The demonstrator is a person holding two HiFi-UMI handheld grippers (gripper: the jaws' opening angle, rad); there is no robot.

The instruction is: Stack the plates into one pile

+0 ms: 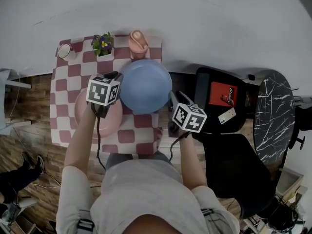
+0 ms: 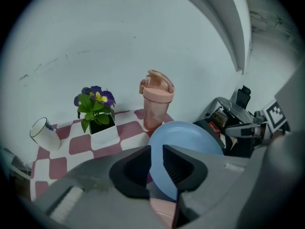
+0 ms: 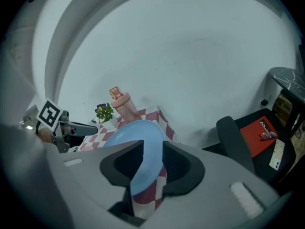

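A blue plate (image 1: 146, 86) lies on the checkered tablecloth (image 1: 73, 74), its left rim over a pink plate (image 1: 109, 123). My left gripper (image 1: 116, 77) hovers at the blue plate's left edge, above the pink plate. My right gripper (image 1: 173, 99) is at the blue plate's right edge. In the left gripper view the jaws (image 2: 156, 149) stand apart, with the blue plate (image 2: 190, 140) and the pink plate (image 2: 164, 211) showing through the gap. In the right gripper view the gripper (image 3: 152, 144) is open too, the blue plate (image 3: 138, 132) showing in its gap. Neither pair of pads presses on anything.
At the table's far edge stand a white cup (image 1: 65, 50), a potted flower (image 1: 103, 45) and a pink tumbler (image 1: 138, 43). To the right a black chair (image 1: 212, 126) holds a red booklet (image 1: 223, 93). A dark marble table (image 1: 275, 116) is beyond it.
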